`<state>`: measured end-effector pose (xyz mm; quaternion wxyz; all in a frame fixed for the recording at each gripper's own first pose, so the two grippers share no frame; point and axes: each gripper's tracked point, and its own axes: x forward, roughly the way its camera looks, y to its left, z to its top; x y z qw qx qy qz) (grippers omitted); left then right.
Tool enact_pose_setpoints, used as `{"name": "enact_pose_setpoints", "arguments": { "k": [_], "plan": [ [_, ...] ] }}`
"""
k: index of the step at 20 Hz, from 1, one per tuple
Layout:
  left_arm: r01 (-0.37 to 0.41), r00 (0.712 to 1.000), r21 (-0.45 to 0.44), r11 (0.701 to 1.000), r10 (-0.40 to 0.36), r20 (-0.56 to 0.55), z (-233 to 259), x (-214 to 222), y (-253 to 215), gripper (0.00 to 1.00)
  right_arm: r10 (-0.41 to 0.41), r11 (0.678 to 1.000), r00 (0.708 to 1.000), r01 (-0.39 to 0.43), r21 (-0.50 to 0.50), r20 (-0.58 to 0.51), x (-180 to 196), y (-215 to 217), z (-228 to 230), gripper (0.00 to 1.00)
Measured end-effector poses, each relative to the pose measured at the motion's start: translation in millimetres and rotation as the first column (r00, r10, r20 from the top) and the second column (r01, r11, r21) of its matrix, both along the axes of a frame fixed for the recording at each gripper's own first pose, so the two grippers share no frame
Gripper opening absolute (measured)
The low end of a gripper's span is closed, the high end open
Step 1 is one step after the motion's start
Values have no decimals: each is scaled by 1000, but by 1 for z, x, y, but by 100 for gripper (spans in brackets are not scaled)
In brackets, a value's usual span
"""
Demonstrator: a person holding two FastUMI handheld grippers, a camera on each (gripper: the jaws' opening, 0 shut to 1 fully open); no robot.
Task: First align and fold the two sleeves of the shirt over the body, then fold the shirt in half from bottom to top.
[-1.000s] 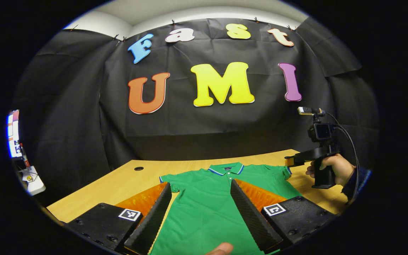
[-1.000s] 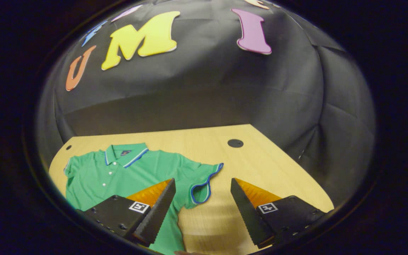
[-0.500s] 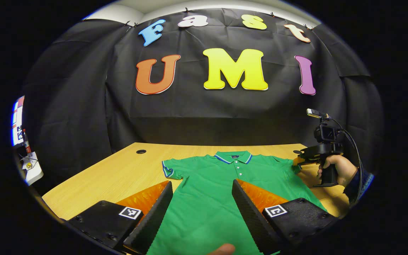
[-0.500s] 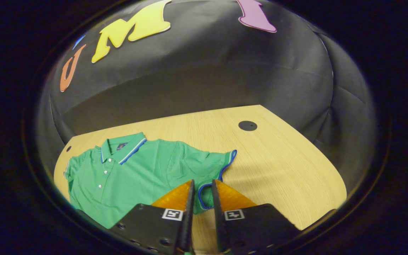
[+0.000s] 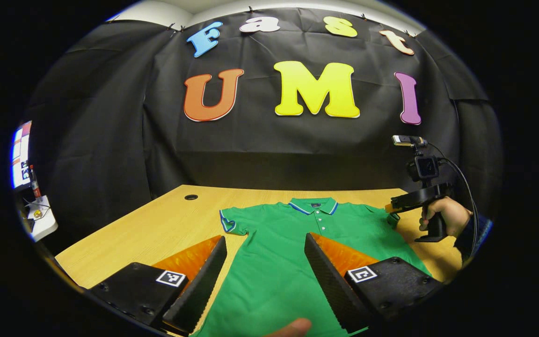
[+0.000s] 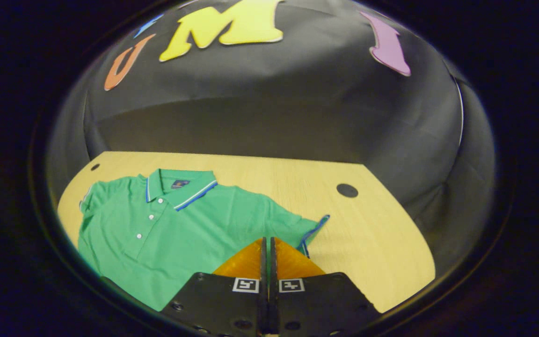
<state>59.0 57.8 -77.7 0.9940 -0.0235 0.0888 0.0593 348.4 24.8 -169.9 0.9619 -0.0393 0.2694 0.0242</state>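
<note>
A green shirt [image 5: 288, 243] lies flat on the wood counter [image 5: 157, 234], front up, with its collar [image 5: 313, 206] at the far side. The collar and sleeve ends have blue and white trim.

In the left gripper view, the left gripper [image 5: 265, 281] hangs over the near part of the shirt. Its fingers are spread wide and pinch nothing. A fingertip [image 5: 293, 328] peeks in at the bottom edge. Far off to the right, a hand [image 5: 445, 216] holds the other gripper at the shirt's right sleeve.

In the right gripper view, the right gripper [image 6: 267, 243] has its fingers pressed together at the right sleeve [image 6: 309, 231]. The sleeve's edge sticks up just beside the tips. I cannot tell for sure if cloth is caught between them. The left sleeve [image 5: 231, 222] lies flat on the counter. A dark round hole [image 6: 346, 190] sits in the counter, past the right sleeve.
</note>
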Motion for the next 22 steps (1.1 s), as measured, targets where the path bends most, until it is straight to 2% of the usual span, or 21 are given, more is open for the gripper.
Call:
{"name": "enact_pose_setpoints", "arguments": {
  "k": [2, 3, 4, 6, 7, 8, 9, 10, 11, 12, 15, 16, 19, 20, 21, 22],
  "plan": [
    [-12, 1000, -9, 1000, 12, -5, -2, 1, 5, 100, 31, 997, 999, -30, -72, 14, -2, 11, 6, 1],
    [-17, 1000, -11, 1000, 17, -11, -3, 0, 7, 100, 19, 996, 1000, -18, -82, 5, -5, 11, 7, 1],
    [-21, 1000, -9, 1000, 21, -13, -4, 1, 8, 100, 9, 999, 1000, -9, -45, -5, -5, 15, 3, 0],
    [-25, 1000, -7, 1000, 25, -13, -3, 1, 10, 100, -28, 999, 999, 29, 25, -46, -15, 7, -6, 69],
    [-21, 1000, -10, 1000, 21, -15, -4, 2, 9, 100, -70, 997, 995, 72, 32, -68, -14, -7, -14, 70],
    [-17, 1000, -15, 1000, 17, -17, -5, 2, 8, 100, -112, 993, 990, 116, 38, -85, -12, -21, -19, 64],
    [-13, 1000, -19, 1000, 13, -20, -6, 3, 6, 100, -154, 986, 983, 159, 47, -98, -12, -34, -23, 64],
    [-10, 1000, -18, 1000, 10, -23, -7, 2, 5, 100, -185, 979, 977, 193, 72, -106, -10, -42, -24, 72],
    [-10, 1000, -18, 1000, 10, -26, -8, 3, 4, 100, -194, 972, 974, 207, 110, -120, -9, -44, -27, 72],
    [-10, 1000, -19, 1000, 9, -29, -9, 3, 4, 100, -193, 967, 971, 213, 140, -140, -9, -44, -33, 67],
    [-5, 999, -28, 1000, 3, -43, -13, 4, 1, 100, -178, 961, 966, 211, 179, -186, -12, -42, -45, 65],
    [-5, 999, -28, 1000, 4, -43, -13, 4, 1, 100, -165, 957, 967, 205, 205, -195, -13, -37, -46, 48],
    [-4, 999, -29, 1000, 3, -45, -15, 5, 1, 100, -172, 956, 968, 209, 208, -180, -5, -38, -48, 46],
    [-5, 999, -28, 1000, 4, -46, -14, 4, 1, 100, -163, 956, 969, 201, 211, -184, -5, -35, -48, 23],
    [-6, 999, -27, 1000, 5, -46, -15, 5, 2, 100, -141, 958, 969, 185, 218, -200, -7, -28, -51, 19],
    [-7, 999, -26, 1000, 6, -45, -14, 4, 2, 100, -133, 964, 972, 173, 202, -195, -9, -28, -45, 1]
  ]
}}
